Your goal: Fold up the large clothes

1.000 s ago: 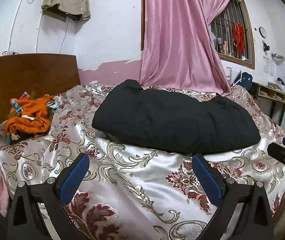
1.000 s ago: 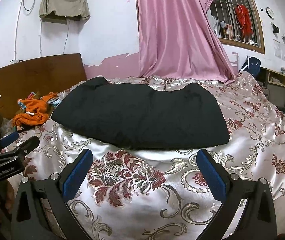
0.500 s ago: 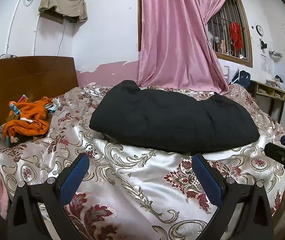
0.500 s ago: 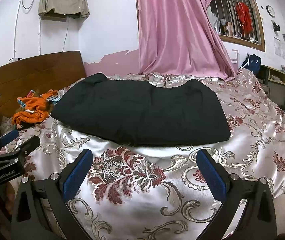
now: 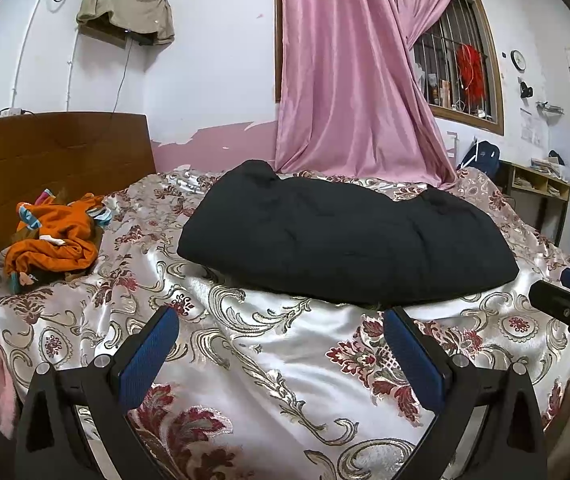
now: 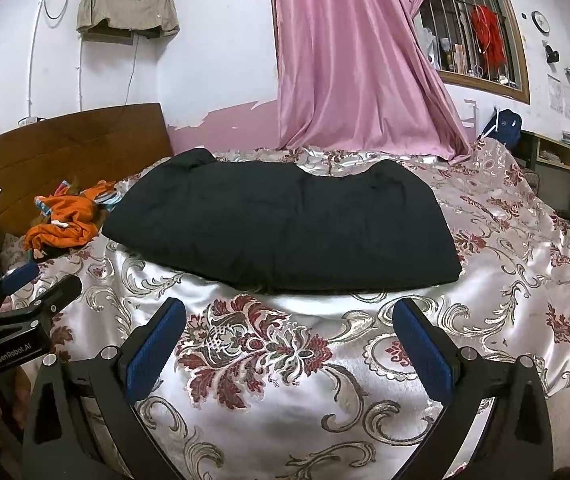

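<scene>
Black garment (image 5: 345,236) folded into a wide flat bundle, lying in the middle of the bed (image 5: 285,360) on a shiny floral bedspread, far edge near the pink curtain (image 5: 349,80). Left tool (image 5: 281,344) open wide, blue pads (image 5: 149,356) spread apart, nothing between them, held over the near edge of the bed just short of the garment. Right tool (image 6: 289,340) likewise open and empty, also short of the garment's near hem. Neither touching the cloth. Orange clothes (image 5: 53,240) heaped at the left by the wooden headboard (image 5: 53,152), well apart from the black bundle. Barred window (image 6: 469,36) behind the curtain, on the right.
</scene>
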